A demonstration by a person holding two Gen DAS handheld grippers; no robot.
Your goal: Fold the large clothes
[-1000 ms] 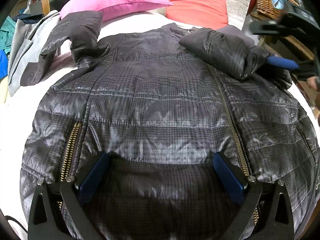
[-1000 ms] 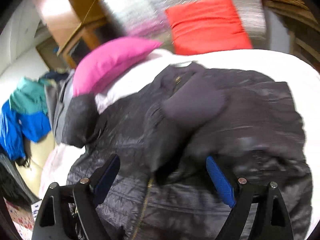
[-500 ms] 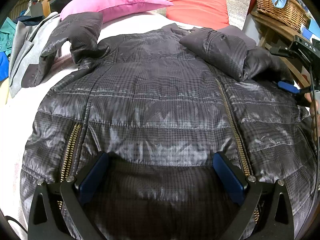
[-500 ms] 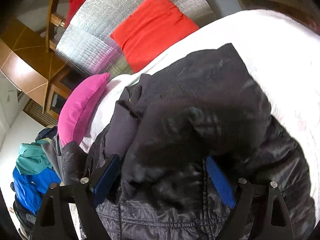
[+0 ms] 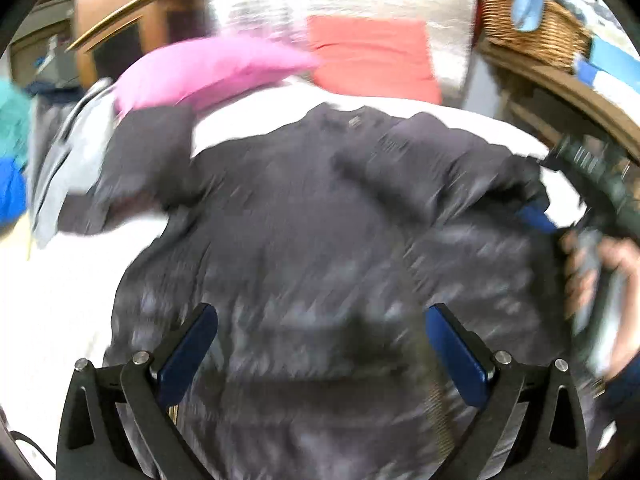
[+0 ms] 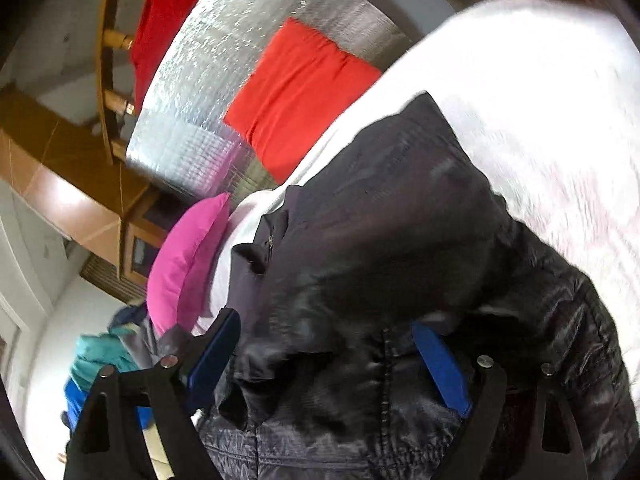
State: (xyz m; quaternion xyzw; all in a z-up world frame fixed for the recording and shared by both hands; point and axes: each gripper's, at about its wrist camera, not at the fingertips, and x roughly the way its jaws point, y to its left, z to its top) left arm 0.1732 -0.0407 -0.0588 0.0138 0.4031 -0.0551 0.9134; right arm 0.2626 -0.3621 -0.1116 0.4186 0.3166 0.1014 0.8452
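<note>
A dark quilted jacket [image 5: 304, 240] lies front up on the white bed [image 5: 60, 280], blurred in the left wrist view. Its right sleeve [image 5: 420, 168] is folded in across the chest, and its left sleeve [image 5: 148, 152] lies bent outward by the pink pillow. My left gripper [image 5: 320, 340] hovers open over the lower front with nothing between its fingers. My right gripper [image 6: 324, 360] stands wide open at the jacket's [image 6: 380, 280] right shoulder. The folded sleeve bulges between its blue fingers [image 6: 440, 364], and I see no pinch. A hand [image 5: 616, 256] holds that gripper.
A pink pillow [image 5: 208, 68] and a red pillow [image 5: 372, 60] lie at the head of the bed. Grey clothes [image 5: 68, 160] and teal and blue ones are heaped on the left. On the right a wicker basket [image 5: 532, 28] sits on a wooden shelf.
My left gripper has lifted off the jacket's hem and pulled back, so the jacket looks smaller. The right gripper rolled and slid down along the jacket's right side, staying open.
</note>
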